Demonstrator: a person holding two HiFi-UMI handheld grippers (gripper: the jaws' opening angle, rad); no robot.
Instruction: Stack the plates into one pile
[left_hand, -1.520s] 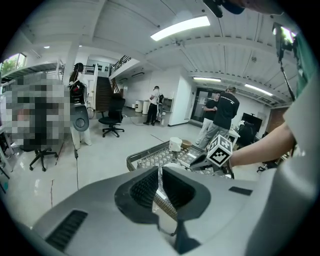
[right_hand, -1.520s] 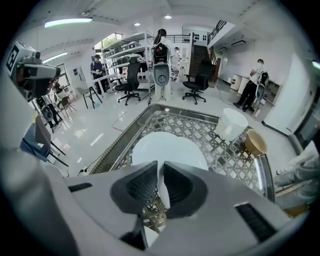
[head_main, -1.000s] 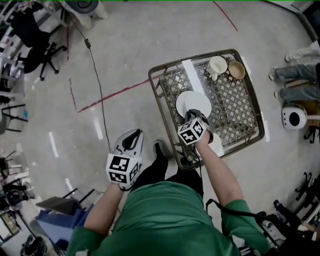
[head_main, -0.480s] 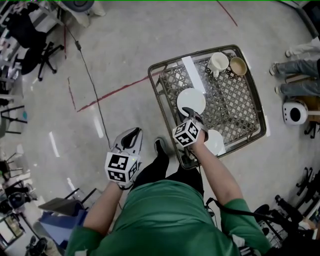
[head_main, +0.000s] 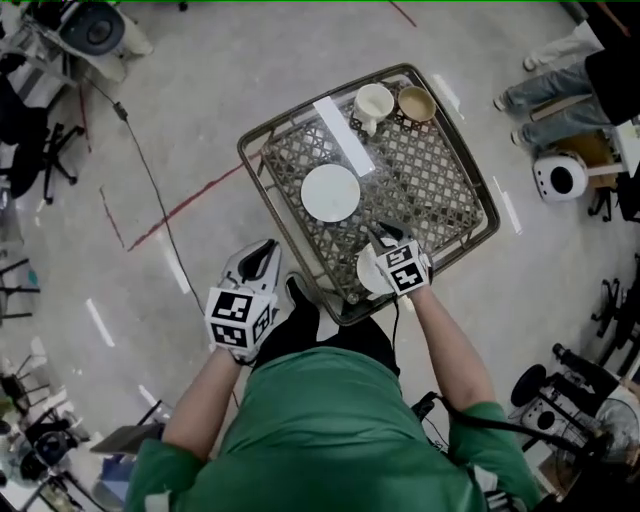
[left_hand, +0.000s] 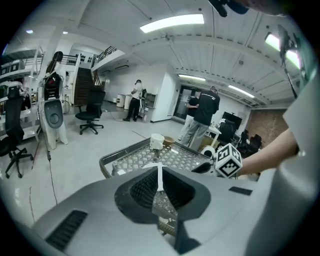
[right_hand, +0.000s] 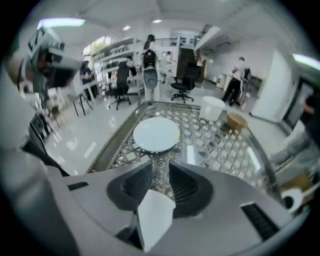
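Our right gripper (head_main: 384, 233) hangs over the near part of the wire table (head_main: 290, 130). Its jaws have just been opening and stand apart, with only the table's mesh showing between them. One white plate (head_main: 331, 192) lies flat in the middle of the table. We see a second plate (head_main: 368, 274) near the front rim, partly under that gripper. Our left gripper (head_main: 260, 262) hangs off the table's near left side, over the floor (head_main: 200, 90), jaws slightly apart and empty. A white mug (head_main: 373, 103) and a brown bowl (head_main: 416, 102) stand side by side at the far edge.
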